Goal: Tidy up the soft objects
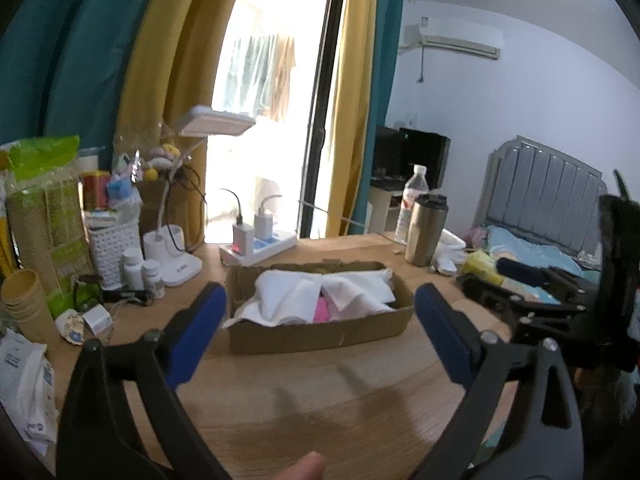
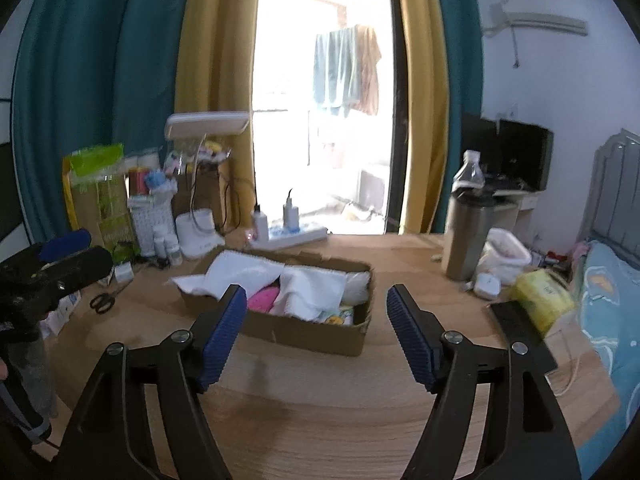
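Matt cardboard box point(image 2: 304, 332), soft white cloths point(image 2: 312, 290)

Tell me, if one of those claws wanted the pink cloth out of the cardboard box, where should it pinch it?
Probably from above, on the rounded pink hump showing between the white towels. The cardboard box walls block any sideways approach, and the towels cover the rest of it. The open right gripper is nearest, its fingers spread wide enough to straddle the fold.

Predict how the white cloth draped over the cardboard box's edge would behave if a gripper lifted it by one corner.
The white cloth lies crumpled and draped, so it would probably hang limp. It looks thin, likely light. Lifting it may drag neighbouring cloths in the cardboard box.
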